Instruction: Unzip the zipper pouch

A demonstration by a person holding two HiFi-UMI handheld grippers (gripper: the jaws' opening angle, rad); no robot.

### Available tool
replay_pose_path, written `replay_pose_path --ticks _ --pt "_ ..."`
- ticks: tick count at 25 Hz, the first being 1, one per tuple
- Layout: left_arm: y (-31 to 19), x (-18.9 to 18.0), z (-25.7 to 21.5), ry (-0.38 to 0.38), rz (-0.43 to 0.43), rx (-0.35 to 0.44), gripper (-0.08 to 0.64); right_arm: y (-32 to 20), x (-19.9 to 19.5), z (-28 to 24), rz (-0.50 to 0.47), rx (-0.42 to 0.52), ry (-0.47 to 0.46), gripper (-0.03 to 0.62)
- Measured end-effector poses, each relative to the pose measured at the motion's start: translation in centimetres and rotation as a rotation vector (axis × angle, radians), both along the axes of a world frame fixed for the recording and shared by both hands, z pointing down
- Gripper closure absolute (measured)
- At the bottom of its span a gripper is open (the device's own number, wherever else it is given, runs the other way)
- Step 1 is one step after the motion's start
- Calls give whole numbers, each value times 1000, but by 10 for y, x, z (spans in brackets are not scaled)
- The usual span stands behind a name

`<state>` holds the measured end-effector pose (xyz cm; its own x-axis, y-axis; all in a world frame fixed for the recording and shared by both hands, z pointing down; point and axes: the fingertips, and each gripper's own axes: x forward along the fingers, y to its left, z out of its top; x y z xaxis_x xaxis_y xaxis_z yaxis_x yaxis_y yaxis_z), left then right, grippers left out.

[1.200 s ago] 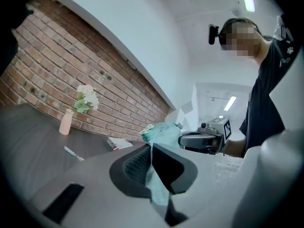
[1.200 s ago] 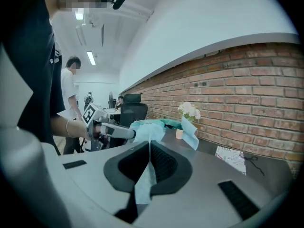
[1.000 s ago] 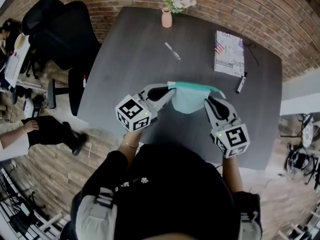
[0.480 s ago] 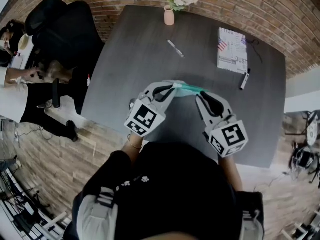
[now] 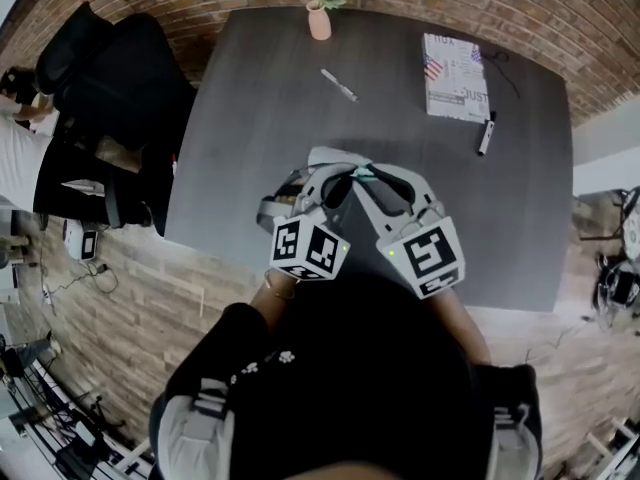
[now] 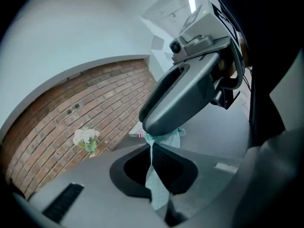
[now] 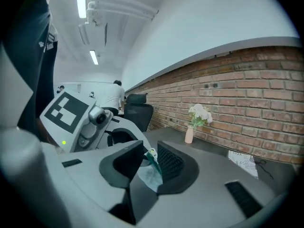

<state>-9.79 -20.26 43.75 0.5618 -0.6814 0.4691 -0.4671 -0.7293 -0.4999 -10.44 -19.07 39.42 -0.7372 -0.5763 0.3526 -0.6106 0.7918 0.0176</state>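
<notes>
The right tongs [image 7: 148, 161] have swept across to the left tongs [image 6: 152, 152], so the two now stand tip to tip where a moment ago they were well apart with the pouch [image 6: 156, 186] stretched between them; the pouch is bunched up small between the two sets of tips, clear of the table. The left tongs are clamped tight on a fold of the teal cloth. The right tongs have just been opening, and their jaws stand apart with the zipper pull [image 7: 152, 153] and a bit of cloth loose between them, one pad bare of it. To my eye the pull has been run the length of the zip towards the left tongs and is being let go, so the unzipping looks done or close to it; I cannot see the mouth of the pouch to be sure.

Under the tongs lies a dark grey table [image 5: 260, 118]; beyond their tips are a pen [image 5: 339, 84] and a pink vase of flowers [image 5: 320, 18]; beyond and to the right of the right tongs, a booklet [image 5: 455, 63] with a black marker [image 5: 486, 134] just beside it. A brick wall [image 5: 480, 8] runs behind the table; well to the left of the left tongs is a black office chair [image 5: 110, 78] on a wooden floor [image 5: 200, 298].
</notes>
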Motion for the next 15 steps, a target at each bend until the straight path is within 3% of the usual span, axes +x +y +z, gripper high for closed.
replay_pose_path --ticks 4,12,15 --pt "3 6 4 -90 31 46 554 -3 4 8 21 14 45 515" --pt "1 10 8 -168 57 85 555 -3 19 12 55 -18 22 529" --pt "0 7 8 -196 55 101 554 -7 29 14 97 -16 20 588"
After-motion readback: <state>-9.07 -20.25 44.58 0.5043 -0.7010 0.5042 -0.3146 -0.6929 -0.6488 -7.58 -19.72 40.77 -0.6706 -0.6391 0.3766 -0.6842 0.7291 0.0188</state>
